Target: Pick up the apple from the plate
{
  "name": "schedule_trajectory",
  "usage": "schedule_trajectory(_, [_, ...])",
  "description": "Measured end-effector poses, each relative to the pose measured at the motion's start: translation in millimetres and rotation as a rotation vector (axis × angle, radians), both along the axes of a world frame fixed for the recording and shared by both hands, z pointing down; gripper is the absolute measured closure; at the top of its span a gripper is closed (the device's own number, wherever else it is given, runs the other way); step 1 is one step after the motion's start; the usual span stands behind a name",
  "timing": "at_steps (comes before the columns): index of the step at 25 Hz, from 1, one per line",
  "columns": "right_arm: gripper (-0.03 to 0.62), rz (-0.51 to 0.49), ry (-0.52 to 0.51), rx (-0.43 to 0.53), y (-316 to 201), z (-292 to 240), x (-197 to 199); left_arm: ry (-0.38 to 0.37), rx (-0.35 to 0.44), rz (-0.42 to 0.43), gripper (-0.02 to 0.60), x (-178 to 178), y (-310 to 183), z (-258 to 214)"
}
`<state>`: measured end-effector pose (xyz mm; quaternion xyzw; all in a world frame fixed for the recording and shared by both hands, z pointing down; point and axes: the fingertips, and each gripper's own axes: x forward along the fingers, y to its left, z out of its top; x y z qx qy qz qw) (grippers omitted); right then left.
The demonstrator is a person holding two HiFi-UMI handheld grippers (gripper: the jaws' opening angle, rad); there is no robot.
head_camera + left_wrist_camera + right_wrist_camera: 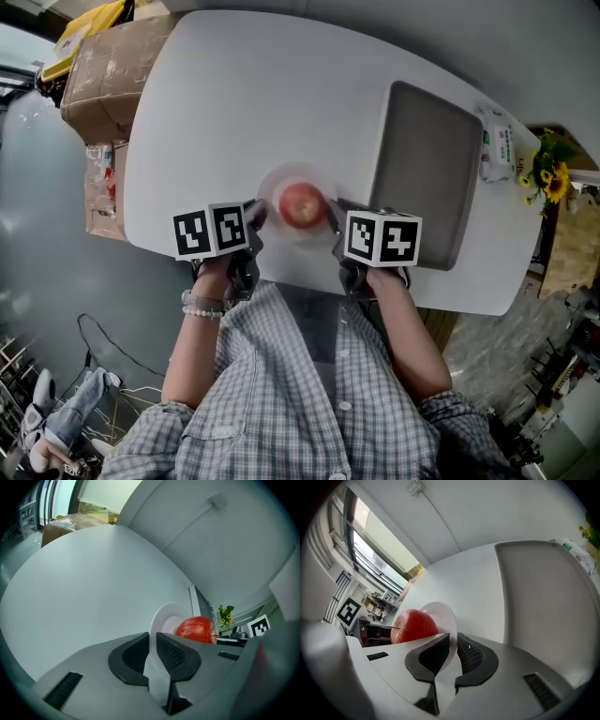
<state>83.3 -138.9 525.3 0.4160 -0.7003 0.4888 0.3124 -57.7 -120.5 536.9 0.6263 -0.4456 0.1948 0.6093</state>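
Apple (302, 204) red and round, sits at the centre of the small white plate (278, 181), near the table (281, 94) edge closest to us. Both of our tools are on the plate, not on the fruit. The left gripper (152, 641) is closed on the plate's rim at about 8 o'clock, with the thin white edge pinched between its ribbed pads. The right gripper (453, 644) is clamped the same way on the rim at about 4 o'clock. Each gripper view shows the apple just past the pinched edge, close to the jaws but not between them. We cannot tell whether the plate rests on the table or is raised a little. A grey tray (427, 178) lies at 3 o'clock from the plate, well clear of our work.

By our judgement the pick itself has not begun, since neither gripper has the apple. To do it well, we would keep 1 gripper holding the rim level so the plate cannot tip or slide. The other should let go, spread its jaws wide, and come over the fruit from its own side. We would set the pads on the apple's widest band, on 2 opposite sides, because its skin looks smooth and a high grip could squeeze it out. A slow close and a straight lift should spare the plate a knock.
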Motion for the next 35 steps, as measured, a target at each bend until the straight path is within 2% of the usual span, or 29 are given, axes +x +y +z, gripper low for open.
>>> schedule_trajectory(10, [0.531, 0.000, 0.078, -0.036, 10.8, 23.6, -14.2, -0.020, -0.020, 0.031, 0.531, -14.0, 6.9, 20.2])
schedule_trajectory(14, [0.531, 0.001, 0.081, -0.035, 11.0, 25.1, -14.6, 0.000, -0.019, 0.026, 0.531, -14.3, 7.6, 22.3])
schedule_trajectory(19, [0.531, 0.003, 0.062, -0.025, 12.2, 24.4, -13.1, 0.008, 0.007, 0.044, 0.531, -12.0, 8.4, 21.5])
schedule_trajectory(25, [0.531, 0.020, 0.045, 0.009, 11.1, 23.6, -13.0, -0.018, 0.056, 0.118, 0.529, -9.4, 8.7, 19.7])
schedule_trajectory(35, [0.531, 0.072, -0.048, 0.072, 7.7, 9.0, -11.7, -0.070, 0.139, 0.085, 0.514, -29.3, 5.3, 2.9])
